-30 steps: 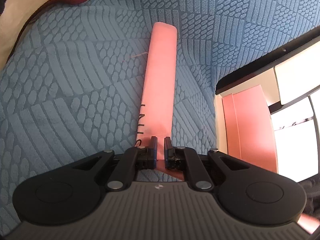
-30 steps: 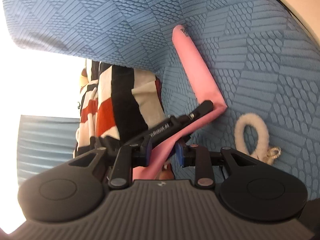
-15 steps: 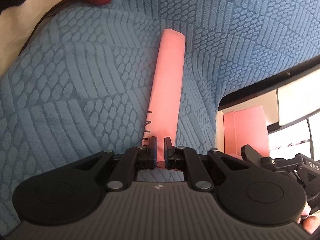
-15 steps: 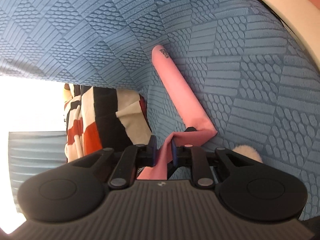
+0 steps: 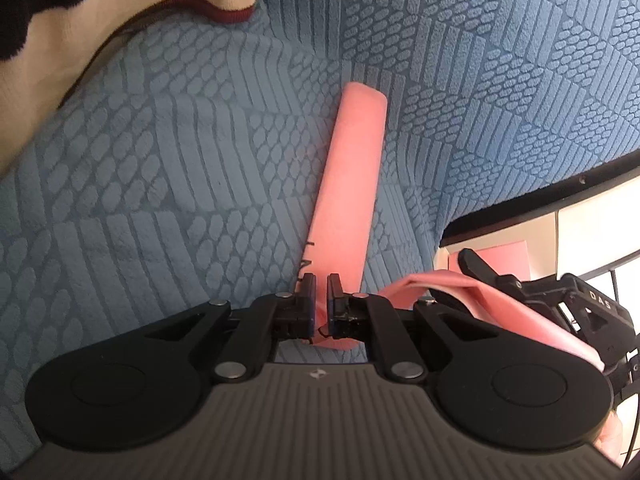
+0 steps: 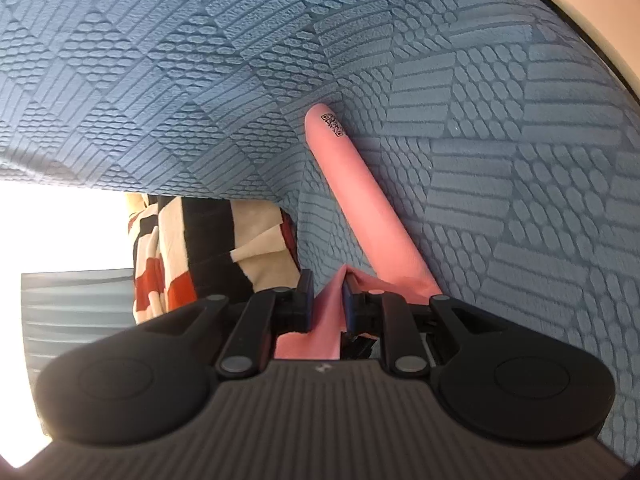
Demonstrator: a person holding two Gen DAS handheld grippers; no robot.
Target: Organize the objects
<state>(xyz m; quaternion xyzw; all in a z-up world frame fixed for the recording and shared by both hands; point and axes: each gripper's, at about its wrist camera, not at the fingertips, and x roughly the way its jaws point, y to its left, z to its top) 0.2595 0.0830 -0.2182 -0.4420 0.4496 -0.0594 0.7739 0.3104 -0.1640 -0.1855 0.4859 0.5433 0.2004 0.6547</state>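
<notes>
A long flat pink band point(image 5: 348, 184) lies stretched over the blue patterned blanket point(image 5: 180, 184). My left gripper point(image 5: 319, 304) is shut on its near end. The band folds back to the right, where my right gripper shows in the left wrist view point(image 5: 532, 292) holding the other part. In the right wrist view my right gripper point(image 6: 325, 300) is shut on the pink band point(image 6: 360, 200), which runs away from the fingers and ends in a tip with a printed code. The two grippers are close together.
A striped black, red and cream cloth point(image 6: 208, 248) lies left of the right gripper; its cream edge shows in the left wrist view point(image 5: 80, 20). A white cabinet with a pink panel point(image 5: 508, 252) stands beyond the blanket's dark edge at right.
The right gripper has moved in beside the left gripper, folding the pink band over. The left gripper has drawn back a little along the band, still shut on it.
</notes>
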